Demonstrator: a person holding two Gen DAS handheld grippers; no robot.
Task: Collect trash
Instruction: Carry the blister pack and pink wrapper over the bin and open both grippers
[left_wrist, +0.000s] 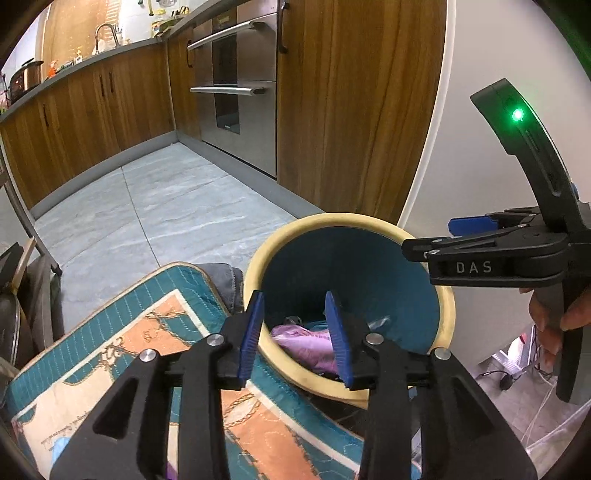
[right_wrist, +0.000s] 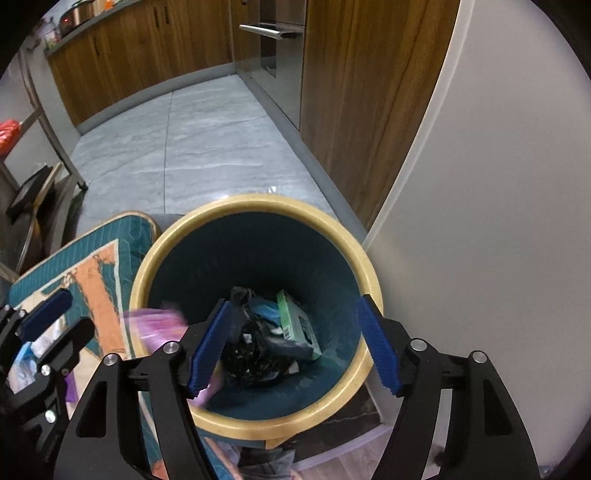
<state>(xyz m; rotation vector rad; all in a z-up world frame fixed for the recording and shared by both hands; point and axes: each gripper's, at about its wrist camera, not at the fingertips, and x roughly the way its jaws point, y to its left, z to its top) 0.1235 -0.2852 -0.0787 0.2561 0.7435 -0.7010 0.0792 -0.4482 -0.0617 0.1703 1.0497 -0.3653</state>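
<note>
On the grey tiled floor (right_wrist: 207, 147), between a white wall (right_wrist: 498, 184) on the right and a quilted teal-and-orange mat (left_wrist: 122, 354) on the left, stands a round trash bin (right_wrist: 364, 254) with a cream rim and a dark teal inside. Wooden kitchen cabinets (left_wrist: 92, 110) and a steel oven (left_wrist: 236, 85) line the far side of the room.

Down in the bin, the right wrist view shows a crumpled black bag (right_wrist: 251, 350) near the bottom with a green carton (right_wrist: 299, 325) lying tilted against it on the right. A purple plastic wrapper (right_wrist: 159, 325) shows blurred at the bin's left rim in that view; in the left wrist view the same wrapper (left_wrist: 306, 343) appears inside the bin's near edge, and I cannot tell whether it rests on anything.

Over the bin's mouth the right hand-held gripper (right_wrist: 295, 347) hangs with its blue pads spread wide, released and grasping nothing. At the bin's near-left rim the left hand-held gripper (left_wrist: 295, 339) is likewise released, its pads apart with the wrapper seen between them but not pinched. In the left wrist view the right hand-held gripper (left_wrist: 458, 236) also shows from the side, above the bin's right rim, with a green light (left_wrist: 518, 115) glowing on its handle
</note>
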